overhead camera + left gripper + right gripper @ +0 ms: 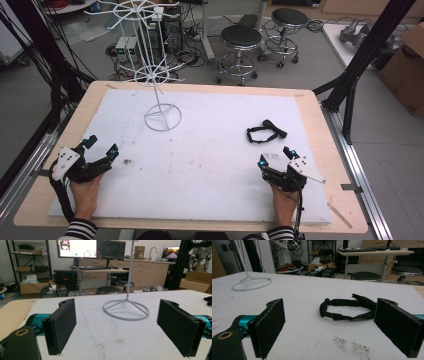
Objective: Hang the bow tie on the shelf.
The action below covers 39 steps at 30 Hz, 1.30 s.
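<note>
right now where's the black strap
The black strap lies flat on the white mat, right of the white wire stand in the high view and just ahead of the open right gripper.

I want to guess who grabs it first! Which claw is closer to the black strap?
The right claw. It sits open just in front of the black strap, not touching. The left claw is far across the white mat, also open.

Even, bright indoor light falls from overhead, and shadows on the white worktop [210,150] are faint and soft. The high view is slightly soft, with lines bowing toward its edges. Both gripper views are sharp mid-scene, while the near black pads [61,326] blur. The far monitors [91,248] glow, nearly washed out.
</note>
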Each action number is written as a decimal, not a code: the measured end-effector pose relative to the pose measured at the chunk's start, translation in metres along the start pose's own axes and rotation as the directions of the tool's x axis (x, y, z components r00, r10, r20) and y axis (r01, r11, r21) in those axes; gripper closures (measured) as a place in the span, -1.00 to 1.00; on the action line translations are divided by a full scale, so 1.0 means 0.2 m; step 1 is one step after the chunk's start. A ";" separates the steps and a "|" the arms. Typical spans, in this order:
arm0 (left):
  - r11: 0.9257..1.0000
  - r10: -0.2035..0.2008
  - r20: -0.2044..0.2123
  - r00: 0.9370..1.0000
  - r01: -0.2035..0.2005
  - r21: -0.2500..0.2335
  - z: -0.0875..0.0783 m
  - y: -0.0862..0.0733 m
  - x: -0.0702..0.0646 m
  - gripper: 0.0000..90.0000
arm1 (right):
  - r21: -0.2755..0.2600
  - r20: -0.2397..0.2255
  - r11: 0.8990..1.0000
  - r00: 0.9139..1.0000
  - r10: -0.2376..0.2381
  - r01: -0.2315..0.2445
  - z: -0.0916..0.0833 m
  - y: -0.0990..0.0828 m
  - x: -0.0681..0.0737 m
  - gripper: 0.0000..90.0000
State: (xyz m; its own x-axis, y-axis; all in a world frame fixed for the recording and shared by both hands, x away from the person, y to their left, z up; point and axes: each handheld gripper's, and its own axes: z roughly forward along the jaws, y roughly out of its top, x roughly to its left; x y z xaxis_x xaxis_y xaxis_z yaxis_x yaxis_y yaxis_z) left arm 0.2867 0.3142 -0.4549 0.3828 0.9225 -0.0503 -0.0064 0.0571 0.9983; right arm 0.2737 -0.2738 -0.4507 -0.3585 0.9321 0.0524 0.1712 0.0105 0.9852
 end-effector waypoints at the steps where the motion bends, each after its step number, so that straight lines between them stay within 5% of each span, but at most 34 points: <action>1: 1.000 0.001 0.002 1.000 -0.001 0.001 0.00 0.00 0.00 -0.64 | 0.000 -0.001 1.000 1.000 -0.003 0.003 0.00 0.00 0.00 -0.80; 9: 1.000 0.003 0.004 1.000 -0.003 0.001 0.00 0.00 0.00 -0.64 | 0.006 0.011 1.000 1.000 0.006 -0.006 0.00 0.00 0.00 -0.80; 22: 1.000 0.004 0.008 1.000 -0.004 -0.007 0.00 0.00 0.00 -0.64 | 0.132 -0.011 0.987 0.996 -0.090 0.091 0.02 0.05 0.01 -0.80; 27: 1.000 -0.002 0.007 1.000 0.002 -0.008 0.00 0.00 0.00 -0.64 | 0.146 -0.015 0.981 0.991 -0.130 0.131 0.04 0.16 -0.05 -0.80; 31: 1.000 -0.003 0.006 1.000 0.003 -0.008 0.00 0.00 0.00 -0.64 | 0.181 -0.019 0.970 0.987 -0.160 0.161 0.07 0.23 -0.09 -0.80; 35: 1.000 0.000 0.007 1.000 0.000 -0.007 0.00 0.00 0.00 -0.64 | 0.217 -0.042 0.943 0.968 -0.247 0.250 0.12 0.27 -0.11 -0.80; 39: 1.000 -0.007 0.003 1.000 0.007 -0.010 0.00 0.00 0.00 -0.64 | 0.257 -0.039 0.931 0.966 -0.257 0.258 0.17 0.32 -0.16 -0.80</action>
State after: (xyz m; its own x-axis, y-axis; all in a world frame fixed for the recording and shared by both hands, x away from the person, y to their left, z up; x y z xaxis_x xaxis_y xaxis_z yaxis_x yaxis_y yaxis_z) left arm 0.2863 0.3150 -0.4552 0.3860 0.9207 -0.0571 -0.0132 0.0674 0.9976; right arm 0.3267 -0.2906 -0.3946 -0.4256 0.8833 -0.1965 0.3028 0.3436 0.8889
